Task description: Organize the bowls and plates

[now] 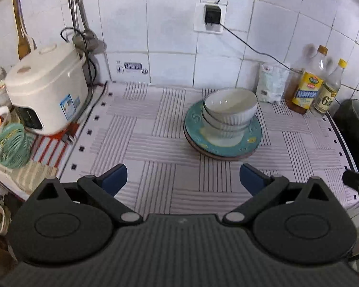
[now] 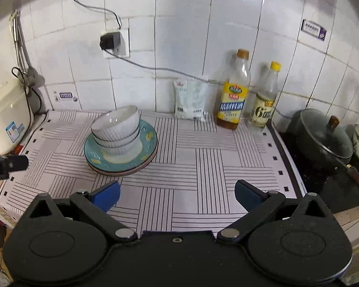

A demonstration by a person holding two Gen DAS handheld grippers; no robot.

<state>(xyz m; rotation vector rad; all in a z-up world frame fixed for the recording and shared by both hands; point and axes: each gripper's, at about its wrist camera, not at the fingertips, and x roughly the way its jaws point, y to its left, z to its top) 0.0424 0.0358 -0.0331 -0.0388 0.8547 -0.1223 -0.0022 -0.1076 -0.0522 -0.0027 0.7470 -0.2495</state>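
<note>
A stack of white ribbed bowls [image 1: 229, 112] [image 2: 117, 129] sits on a teal plate [image 1: 251, 141] [image 2: 148, 136], which lies on a pinkish plate beneath; the top bowl leans a little. The stack stands on the striped mat toward the back wall. My left gripper [image 1: 183, 179] hangs open above the mat in front of the stack, nothing between its blue pads. My right gripper [image 2: 177, 197] is open too, above the mat to the right of and in front of the stack, holding nothing. Part of the other gripper shows at each view's edge.
A white rice cooker [image 1: 47, 93] stands at the left with a green basket [image 1: 10, 146] beside it. Two bottles [image 2: 234, 95] and a white bag [image 2: 191, 100] line the back wall. A lidded dark pot [image 2: 323, 141] sits on the stove at right. Cables run from the wall socket [image 1: 211, 16].
</note>
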